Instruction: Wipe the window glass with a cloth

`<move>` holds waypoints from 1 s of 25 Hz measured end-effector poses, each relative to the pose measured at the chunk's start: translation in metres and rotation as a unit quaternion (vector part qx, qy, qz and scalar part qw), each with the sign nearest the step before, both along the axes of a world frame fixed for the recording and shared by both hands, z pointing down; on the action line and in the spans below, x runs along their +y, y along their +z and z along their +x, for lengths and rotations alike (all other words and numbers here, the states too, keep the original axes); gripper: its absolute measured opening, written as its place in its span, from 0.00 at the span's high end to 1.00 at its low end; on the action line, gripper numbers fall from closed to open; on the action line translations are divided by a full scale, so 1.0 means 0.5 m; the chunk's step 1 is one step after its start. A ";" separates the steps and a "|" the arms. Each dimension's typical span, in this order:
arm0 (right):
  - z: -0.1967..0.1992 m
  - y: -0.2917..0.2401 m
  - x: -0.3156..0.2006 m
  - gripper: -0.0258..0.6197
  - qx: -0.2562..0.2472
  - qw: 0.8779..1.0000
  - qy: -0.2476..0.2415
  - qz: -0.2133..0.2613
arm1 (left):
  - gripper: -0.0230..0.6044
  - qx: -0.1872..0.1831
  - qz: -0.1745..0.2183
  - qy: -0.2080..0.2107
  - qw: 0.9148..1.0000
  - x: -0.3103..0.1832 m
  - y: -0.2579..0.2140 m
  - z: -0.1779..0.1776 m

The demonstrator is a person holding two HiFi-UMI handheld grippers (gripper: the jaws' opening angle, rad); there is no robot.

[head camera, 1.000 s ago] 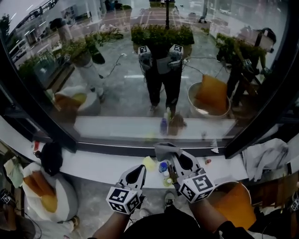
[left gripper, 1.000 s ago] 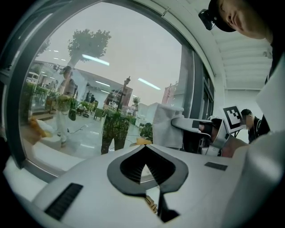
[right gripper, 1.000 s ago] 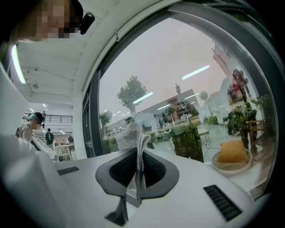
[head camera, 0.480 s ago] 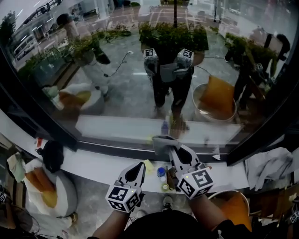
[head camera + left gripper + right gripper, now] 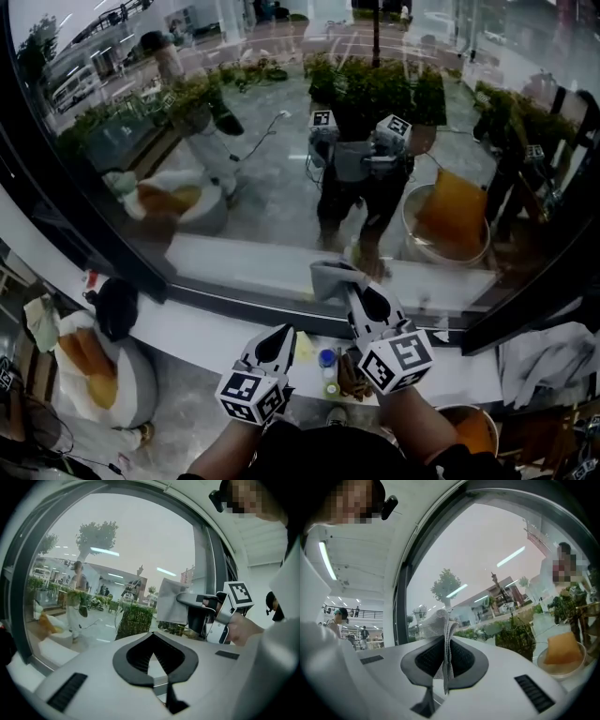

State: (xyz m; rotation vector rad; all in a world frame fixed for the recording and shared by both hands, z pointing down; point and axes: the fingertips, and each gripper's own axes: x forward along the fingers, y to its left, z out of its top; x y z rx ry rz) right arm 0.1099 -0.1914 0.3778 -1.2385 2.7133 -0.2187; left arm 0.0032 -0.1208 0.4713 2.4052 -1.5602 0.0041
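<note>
1. Step in hand, my read: start of the wipe, cloth being brought up to the pane, no stroke clearly under way
2. left gripper (image 5: 276,347) sits low over the sill (image 5: 187,323), to the left of the other tool; jaws closed together with nothing between them, idle
3. cloth (image 5: 328,277), grey, is pinched in the right gripper (image 5: 349,292); jaws clamped on it, with a bunch of fabric sticking out past the tips
4. Cloth is held up at the bottom edge of the window glass (image 5: 262,159), just above the black frame (image 5: 234,302); can't tell if it touches the pane
5. Next move, judged: push the loose bunch of cloth flat onto the glass and sweep across; keep the clamp tight so it doesn't slip, and keep the hard tips off the pane
6. Surface: large pane, very reflective, mirrors the person and both tools, so smears are hard to spot; white sill runs along below it
7. Room, left to right: bag (image 5: 80,361) with orange contents on the floor, black item (image 5: 114,305) on the sill, yellow piece (image 5: 302,345) and small blue-capped bottle (image 5: 326,357) between the tools, orange basin (image 5: 466,429) low right, white fabric (image 5: 544,352) heaped at far right
</note>
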 end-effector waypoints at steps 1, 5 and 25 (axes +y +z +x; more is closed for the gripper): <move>-0.004 -0.006 -0.004 0.91 -0.001 1.000 0.000 0.003 | 0.95 -0.001 0.001 0.000 1.000 -0.004 -0.003 -0.004; -0.035 -0.030 -0.032 0.91 -0.018 1.000 0.010 0.015 | 0.95 -0.002 0.009 0.005 1.000 -0.030 -0.015 -0.035; -0.249 -0.145 -0.253 0.91 -0.027 0.991 0.113 0.063 | 0.95 -0.010 0.017 0.080 0.997 -0.216 -0.049 -0.258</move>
